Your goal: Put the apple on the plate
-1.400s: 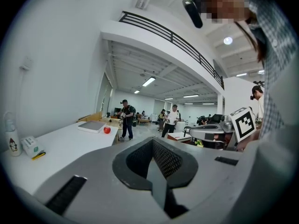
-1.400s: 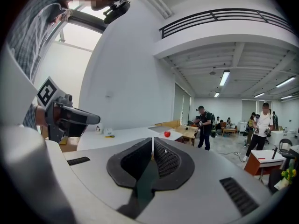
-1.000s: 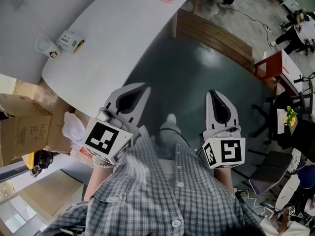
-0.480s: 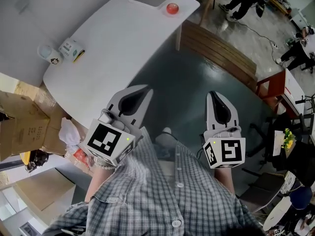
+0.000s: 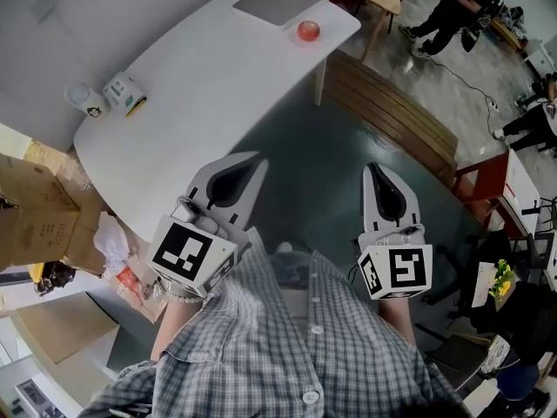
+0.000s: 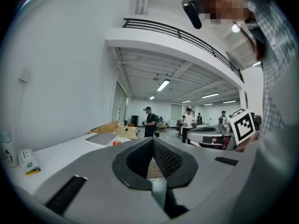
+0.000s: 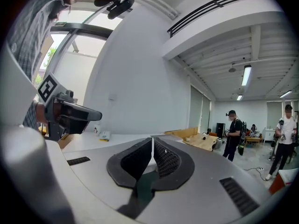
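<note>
Noted left gripper (image 5: 254, 158) and right gripper (image 5: 376, 167) fully closed, empty, off near edge of white table (image 5: 204, 81). Found apple (image 5: 307, 30) at table's far end, just beside grey plate (image 5: 271, 1). Could not read carton (image 5: 126, 95) print.

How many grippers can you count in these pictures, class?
2. The left gripper is low left in the head view, near the table; the right gripper is low right, over the floor. Both are shut, empty.
</note>
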